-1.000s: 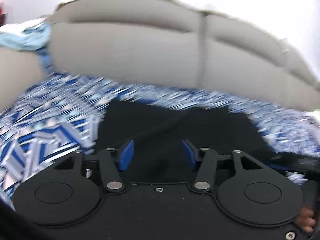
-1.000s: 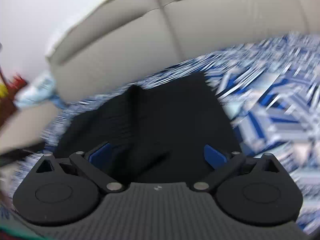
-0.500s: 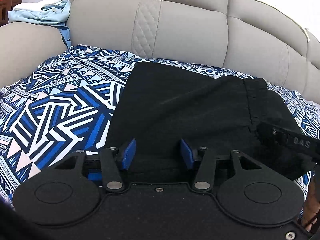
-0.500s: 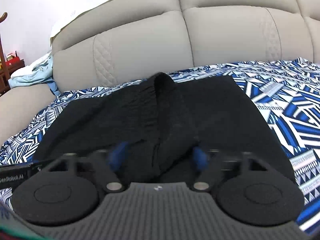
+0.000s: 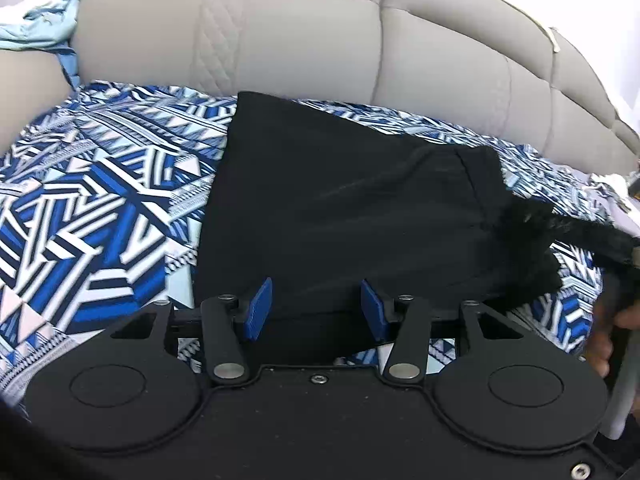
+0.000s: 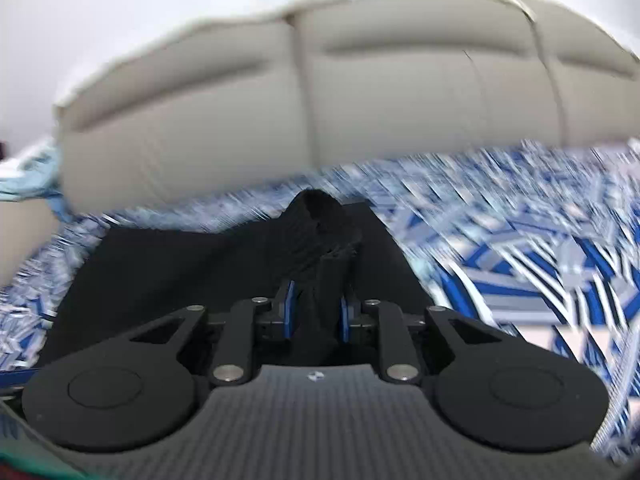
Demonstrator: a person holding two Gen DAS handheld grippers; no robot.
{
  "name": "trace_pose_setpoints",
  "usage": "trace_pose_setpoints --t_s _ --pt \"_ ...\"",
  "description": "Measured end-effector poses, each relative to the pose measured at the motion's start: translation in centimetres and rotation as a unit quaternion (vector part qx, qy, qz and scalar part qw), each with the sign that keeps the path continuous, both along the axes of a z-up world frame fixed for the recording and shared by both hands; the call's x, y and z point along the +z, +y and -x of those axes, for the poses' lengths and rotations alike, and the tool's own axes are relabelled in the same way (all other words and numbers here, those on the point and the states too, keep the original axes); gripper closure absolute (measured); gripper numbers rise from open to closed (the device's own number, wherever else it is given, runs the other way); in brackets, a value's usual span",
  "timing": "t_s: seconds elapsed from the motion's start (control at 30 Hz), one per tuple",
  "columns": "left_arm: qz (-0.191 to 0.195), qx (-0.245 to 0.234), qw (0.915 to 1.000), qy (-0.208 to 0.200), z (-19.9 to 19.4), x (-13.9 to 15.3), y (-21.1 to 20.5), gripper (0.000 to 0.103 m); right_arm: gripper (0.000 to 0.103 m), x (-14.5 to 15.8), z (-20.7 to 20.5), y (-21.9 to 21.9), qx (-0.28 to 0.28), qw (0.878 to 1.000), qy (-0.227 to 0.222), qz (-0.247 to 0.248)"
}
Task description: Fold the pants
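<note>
The black pants (image 5: 344, 208) lie folded on a blue-and-white patterned sheet (image 5: 88, 200). My left gripper (image 5: 316, 308) is open, its blue pads on either side of the pants' near edge. My right gripper (image 6: 316, 312) is shut on a bunched fold of the pants (image 6: 324, 240) and lifts it into a ridge. In the left wrist view that raised waistband end (image 5: 560, 232) stretches off to the right, toward the right gripper's body (image 5: 616, 320).
A grey padded headboard (image 5: 320, 40) runs behind the sheet. A light blue cloth (image 5: 40, 28) lies at the far left on the grey side cushion. The right wrist view is motion-blurred.
My right gripper has closed from wide open onto the pants fold and pulled it up. My left gripper has stayed open at the near edge.
</note>
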State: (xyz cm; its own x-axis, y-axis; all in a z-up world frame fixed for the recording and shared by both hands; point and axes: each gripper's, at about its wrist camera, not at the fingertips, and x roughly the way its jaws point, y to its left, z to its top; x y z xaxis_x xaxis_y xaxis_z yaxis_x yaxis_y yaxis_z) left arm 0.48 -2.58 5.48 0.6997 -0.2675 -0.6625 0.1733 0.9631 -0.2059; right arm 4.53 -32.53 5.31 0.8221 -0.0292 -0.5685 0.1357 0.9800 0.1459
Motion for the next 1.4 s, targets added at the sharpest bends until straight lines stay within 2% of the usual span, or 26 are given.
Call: trace_pose_setpoints --t_s 0.07,0.13,0.2,0.23,0.3,0.33,0.37,0.5,0.53,0.57,0.6,0.67,0.73,0.8,0.93,1.1,1.2,1.33,1.4 --pt "0.006 -0.006 1.0 0.002 0.0 0.5 0.0 0.052 0.055 -0.3 0.1 -0.4 -0.015 1.0 0.013 0.012" --pt "0.019 -0.006 0.9998 -0.007 -0.4 1.4 0.5 0.048 0.029 0.2 0.2 -0.5 -0.029 0.998 0.007 0.048" --pt "0.034 0.0 0.9992 -0.022 -1.6 2.5 1.6 0.045 0.026 1.3 -0.1 -1.0 -0.044 0.996 -0.011 0.078" --pt "0.036 0.003 0.999 -0.027 -2.4 2.9 2.2 0.045 0.024 1.9 -0.4 -1.5 -0.041 0.996 -0.016 0.075" --pt "0.033 0.014 0.9987 -0.035 -4.6 3.8 2.8 0.053 0.021 3.1 -1.9 -2.6 -0.016 0.999 -0.015 0.047" --pt "0.03 0.013 0.9987 -0.04 -5.7 4.0 2.8 0.067 0.02 3.6 -2.9 -3.0 0.003 0.999 -0.012 0.036" --pt "0.028 0.011 0.9986 -0.043 -6.7 4.2 2.8 0.083 0.019 4.0 -3.9 -3.0 0.025 0.999 -0.007 0.031" --pt "0.012 0.008 0.999 -0.041 -11.1 3.6 1.8 0.084 0.019 3.9 -7.4 -1.6 0.102 0.992 0.03 0.064" --pt "-0.005 0.005 0.9992 -0.039 -12.2 3.0 1.1 0.084 0.033 3.3 -8.1 -0.8 0.131 0.988 0.048 0.068" --pt "-0.022 0.004 0.9991 -0.035 -13.2 2.4 0.5 0.084 0.039 2.8 -8.8 -0.4 0.153 0.984 0.065 0.071" --pt "-0.034 0.007 0.9988 -0.033 -13.9 1.8 0.2 0.084 0.05 2.5 -9.2 0.0 0.159 0.982 0.076 0.07" --pt "-0.046 0.013 0.9984 -0.029 -15.3 0.5 -0.1 0.084 0.05 2.2 -9.5 0.3 0.163 0.981 0.074 0.072" --pt "-0.039 0.021 0.998 -0.046 -15.8 -0.1 0.1 0.086 0.053 2.3 -9.7 0.4 0.156 0.982 0.066 0.082" --pt "-0.044 0.033 0.9972 -0.05 -16.6 -0.4 0.0 0.088 0.053 2.0 -10.1 0.2 0.139 0.985 0.061 0.088" --pt "-0.031 0.047 0.9977 -0.038 -17.8 -0.8 0.2 0.087 0.051 1.6 -10.7 -0.1 0.12 0.986 0.053 0.103" --pt "-0.04 0.045 0.9974 -0.041 -17.9 -0.9 0.0 0.087 0.039 1.3 -10.5 -0.2 0.114 0.983 0.038 0.136" --pt "-0.038 0.048 0.9975 -0.036 -17.7 -0.8 -0.1 0.087 0.036 1.4 -10.1 -0.5 0.116 0.985 0.028 0.127" --pt "-0.046 0.045 0.9975 -0.03 -15.9 0.5 -0.5 0.075 0.023 1.8 -9.6 -0.7 0.121 0.985 0.02 0.12" --pt "-0.049 0.038 0.9976 -0.032 -14.1 1.2 -0.8 0.073 0.02 1.9 -9.1 -0.8 0.122 0.985 0.019 0.116"
